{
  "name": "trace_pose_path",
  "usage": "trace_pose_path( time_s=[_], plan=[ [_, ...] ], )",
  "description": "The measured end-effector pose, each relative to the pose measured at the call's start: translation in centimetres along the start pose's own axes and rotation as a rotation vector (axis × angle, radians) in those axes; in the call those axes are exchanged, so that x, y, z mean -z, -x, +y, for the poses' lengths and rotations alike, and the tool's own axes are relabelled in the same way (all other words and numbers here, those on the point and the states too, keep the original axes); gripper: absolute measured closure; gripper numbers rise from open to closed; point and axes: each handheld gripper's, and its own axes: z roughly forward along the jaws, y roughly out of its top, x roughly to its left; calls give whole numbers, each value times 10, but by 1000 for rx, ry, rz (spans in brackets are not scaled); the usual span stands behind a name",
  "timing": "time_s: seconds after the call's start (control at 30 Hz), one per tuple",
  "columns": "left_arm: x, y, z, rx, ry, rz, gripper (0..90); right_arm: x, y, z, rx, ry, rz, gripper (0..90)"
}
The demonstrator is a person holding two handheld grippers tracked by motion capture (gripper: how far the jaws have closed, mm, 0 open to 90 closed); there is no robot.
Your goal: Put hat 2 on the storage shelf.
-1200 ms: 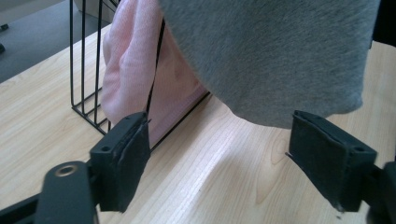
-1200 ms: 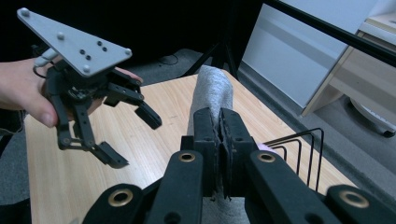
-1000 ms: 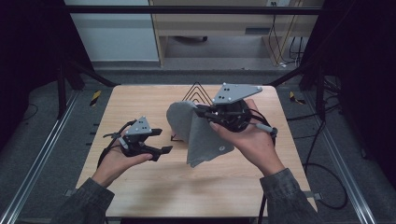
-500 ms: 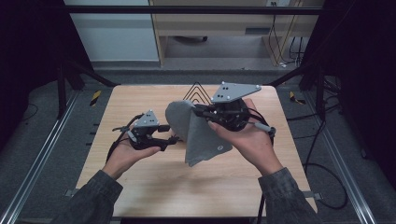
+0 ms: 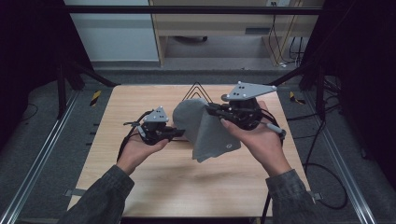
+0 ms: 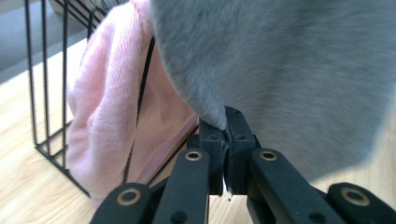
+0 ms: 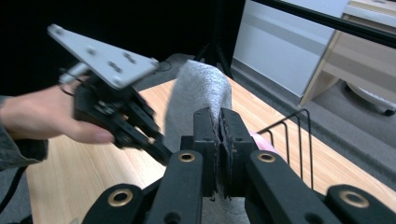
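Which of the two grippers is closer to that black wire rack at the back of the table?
Right. The right gripper sits just beside the wire rack; the left gripper is lower, nearer the person.

No readable text, label, brand or number anywhere. Only a small pale round mark on the grey cloth [image 5: 208,128], too blurred to read.

The cloth [image 5: 205,130] is plain grey, the towel [image 6: 116,126] pink, the rack [image 6: 46,93] black wire, the counter [image 5: 154,186] pale wood grain, and the jaws are black.
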Motion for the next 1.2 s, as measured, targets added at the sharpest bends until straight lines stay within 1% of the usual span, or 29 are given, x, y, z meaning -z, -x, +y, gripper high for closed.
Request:
trace_pose_path(
  time_s=[0.13, 0.23, 0.3, 0.37, 0.43, 0.47, 0.6, 0.7, 0.77, 0.83, 0.97, 1.07, 1.13, 1.2],
  plan=[
    [22, 1, 14, -32, -25, 22, 874, 9, 9, -3, -20, 4, -33, 865],
    [37, 0, 27, -57, -56, 43, 874, 11, 16, -3, -36, 9, -46, 865],
    [43, 0, 33, -82, -74, 55, 875, 11, 21, -2, -47, 12, -54, 864],
    [49, -1, 40, -95, -85, 71, 874, 10, 25, 0, -62, 24, -53, 865],
    [54, -4, 46, -91, -81, 77, 874, 9, 29, 4, -79, 44, -48, 865],
    [57, -5, 50, -94, -79, 87, 874, 8, 31, 6, -84, 52, -48, 865],
    [63, -10, 62, -96, -65, 112, 874, 4, 39, 14, -94, 75, -50, 865],
    [68, -14, 71, -90, -45, 117, 875, 4, 46, 21, -107, 99, -50, 865],
    [71, -17, 77, -81, -33, 118, 875, 3, 50, 24, -119, 105, -52, 865],
    [71, -20, 83, -80, -31, 123, 875, 2, 55, 27, -130, 118, -49, 865],
    [72, -24, 93, -75, -11, 133, 876, 1, 64, 32, -149, 139, -59, 865],
    [73, -26, 100, -74, -4, 142, 876, 0, 69, 36, -144, 125, -73, 865],
    [72, -28, 105, -75, -2, 151, 876, -1, 74, 42, -131, 116, -90, 864],
    [71, -30, 110, -81, -3, 162, 876, -1, 77, 47, -129, 120, -99, 865]
  ],
)
